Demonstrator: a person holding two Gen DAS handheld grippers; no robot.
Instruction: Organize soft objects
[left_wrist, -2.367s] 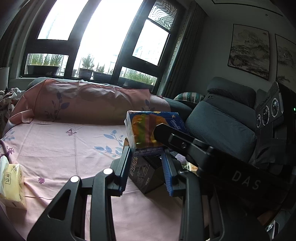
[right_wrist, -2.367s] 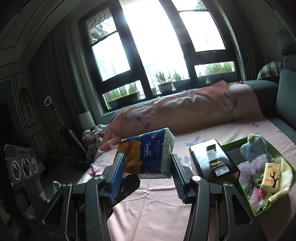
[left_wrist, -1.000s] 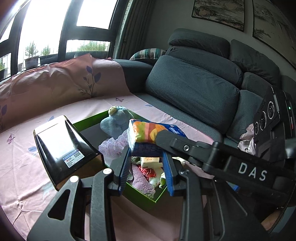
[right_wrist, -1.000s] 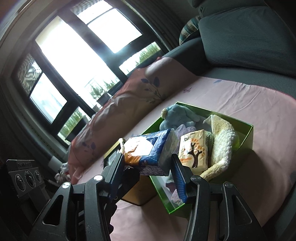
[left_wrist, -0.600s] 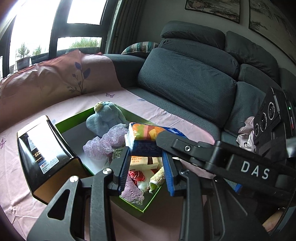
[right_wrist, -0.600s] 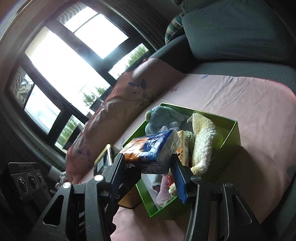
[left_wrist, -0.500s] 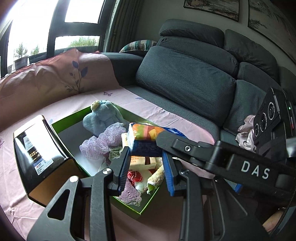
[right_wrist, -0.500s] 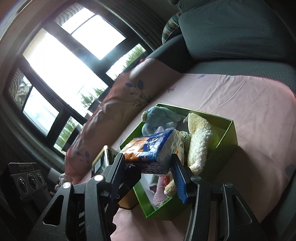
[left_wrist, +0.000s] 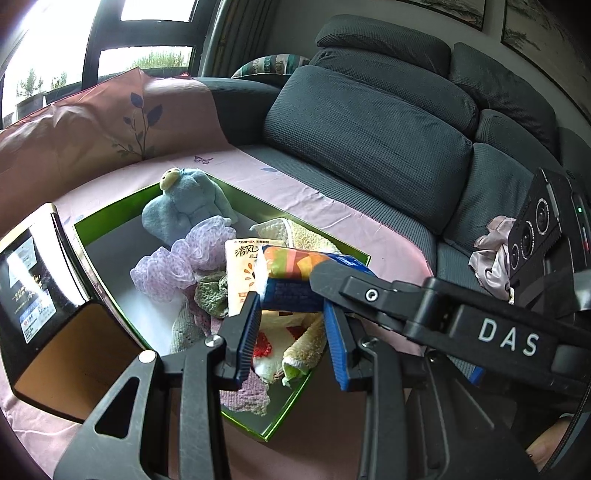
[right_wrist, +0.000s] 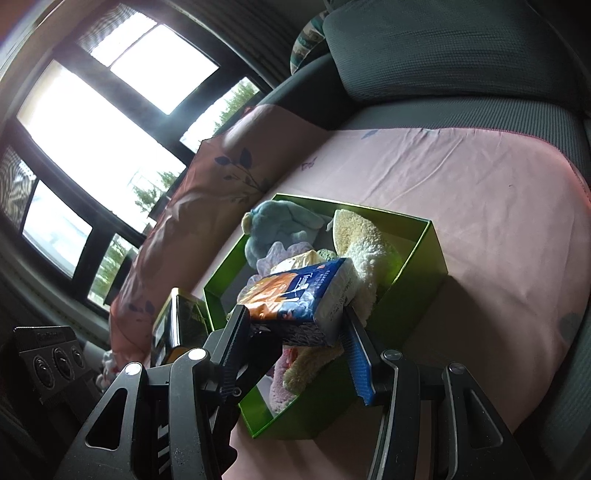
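Both grippers, left gripper (left_wrist: 291, 325) and right gripper (right_wrist: 295, 332), clamped on one Tempo tissue pack (right_wrist: 299, 299). Held over the green box (right_wrist: 428, 258) of soft things.

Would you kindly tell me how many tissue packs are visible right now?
2: the blue tissue pack is gripped by both grippers above the green box; the cream tissue pack lies inside. Others may be buried.

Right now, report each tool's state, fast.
Left tool: shut on the tissue pack.
Right tool: shut on the same tissue pack, above the green box.
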